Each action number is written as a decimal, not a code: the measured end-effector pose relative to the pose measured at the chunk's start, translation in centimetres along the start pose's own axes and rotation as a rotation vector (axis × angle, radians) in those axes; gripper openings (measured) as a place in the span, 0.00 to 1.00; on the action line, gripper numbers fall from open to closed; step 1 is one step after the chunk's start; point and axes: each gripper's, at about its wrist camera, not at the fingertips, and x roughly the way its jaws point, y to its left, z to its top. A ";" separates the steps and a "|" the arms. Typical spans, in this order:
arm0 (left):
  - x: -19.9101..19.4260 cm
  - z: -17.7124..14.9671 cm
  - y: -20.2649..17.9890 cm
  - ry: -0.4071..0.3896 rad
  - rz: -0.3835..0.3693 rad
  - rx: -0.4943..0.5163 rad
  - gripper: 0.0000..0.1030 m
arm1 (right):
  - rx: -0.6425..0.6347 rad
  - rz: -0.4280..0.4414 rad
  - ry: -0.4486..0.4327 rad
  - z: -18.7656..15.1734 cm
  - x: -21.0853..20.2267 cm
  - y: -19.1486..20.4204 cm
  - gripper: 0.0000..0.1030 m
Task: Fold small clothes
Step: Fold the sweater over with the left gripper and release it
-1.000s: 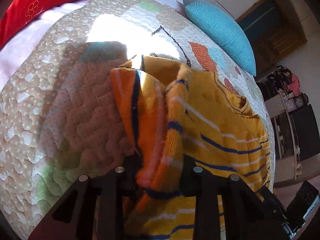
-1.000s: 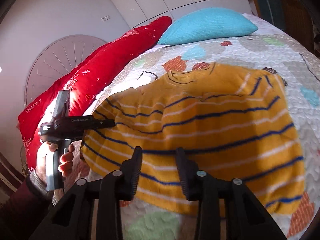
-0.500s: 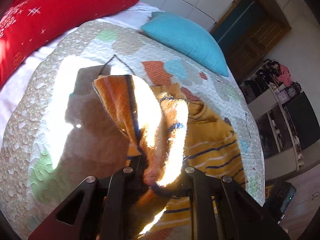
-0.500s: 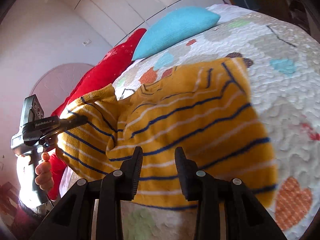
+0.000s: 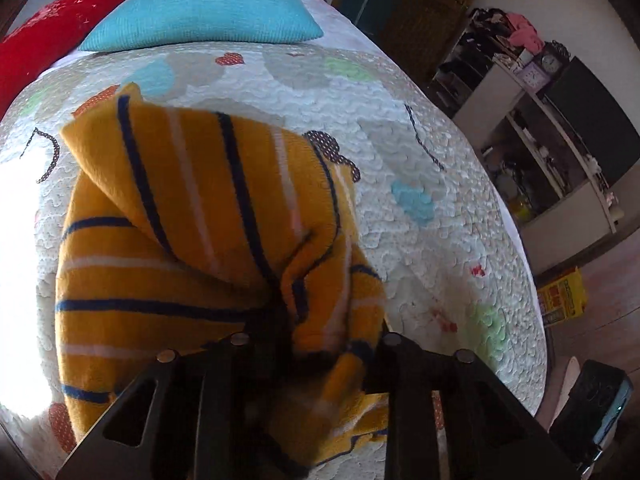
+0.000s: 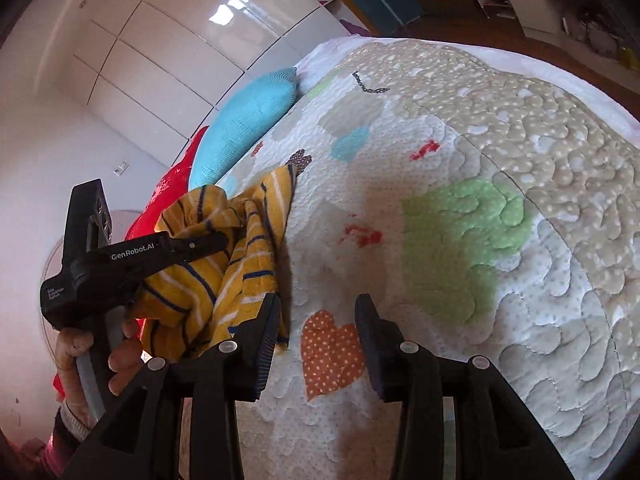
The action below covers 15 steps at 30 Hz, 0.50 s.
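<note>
A yellow sweater (image 5: 192, 248) with navy and white stripes is bunched and partly folded over on the quilted bed (image 5: 420, 184). My left gripper (image 5: 316, 344) is shut on a gathered fold of it and holds that fold up above the quilt. In the right wrist view the left gripper (image 6: 216, 242) shows at the left with the sweater (image 6: 240, 264) hanging from it. My right gripper (image 6: 316, 332) is open and empty, just right of the sweater, above an orange heart patch on the quilt (image 6: 520, 264).
A turquoise pillow (image 5: 200, 16) and a red pillow (image 5: 44, 52) lie at the head of the bed. Shelves with clutter (image 5: 540, 120) stand beyond the bed's right edge. A yellow bag (image 5: 560, 296) lies on the floor.
My left gripper has carried the sweater fold across over the rest of the garment. The right view has swung right, so the sweater now sits at its left.
</note>
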 end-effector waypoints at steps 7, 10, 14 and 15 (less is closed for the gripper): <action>-5.9 -2.0 1.1 -0.009 -0.258 -0.057 0.69 | -0.060 0.024 -0.025 1.4 -0.4 2.3 0.54; -9.2 -4.1 2.9 -0.052 -0.260 -0.073 0.77 | -0.094 0.068 -0.023 1.7 0.0 4.5 0.58; -12.5 -7.3 5.9 -0.124 -0.109 -0.074 0.77 | -0.167 0.140 -0.017 1.3 0.6 8.6 0.71; -13.0 -8.1 6.6 -0.136 -0.066 -0.073 0.77 | -0.177 0.148 -0.008 1.2 1.1 9.5 0.74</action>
